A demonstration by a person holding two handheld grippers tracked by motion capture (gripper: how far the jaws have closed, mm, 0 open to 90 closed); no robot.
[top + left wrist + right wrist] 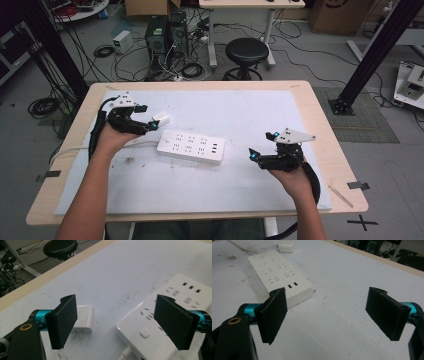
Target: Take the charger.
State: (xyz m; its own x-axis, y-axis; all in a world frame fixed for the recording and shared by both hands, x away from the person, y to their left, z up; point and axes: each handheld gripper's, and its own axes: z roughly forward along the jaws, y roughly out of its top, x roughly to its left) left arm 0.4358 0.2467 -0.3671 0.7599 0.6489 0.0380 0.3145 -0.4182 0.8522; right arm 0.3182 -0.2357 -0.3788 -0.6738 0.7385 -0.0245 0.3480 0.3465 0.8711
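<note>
1. White foam sheeting (250,185) is seen spread over the wooden desk (327,145), and a white power strip (191,147) is laid flat on it near the middle.
2. Just beyond the strip's left end, a small white plug adapter (161,119) is found lying on its side, its two metal prongs visible in the left gripper view (84,319).
3. The left tongs (146,116) are held spread apart just beside the adapter, which is seen partly behind one pad (64,321) and is not clamped.
4. The right tongs (262,145) are likewise kept wide apart, with nothing between them, to the right of the strip and clear of it.
5. A black stool (246,51) is seen on the floor beyond the desk.
</note>
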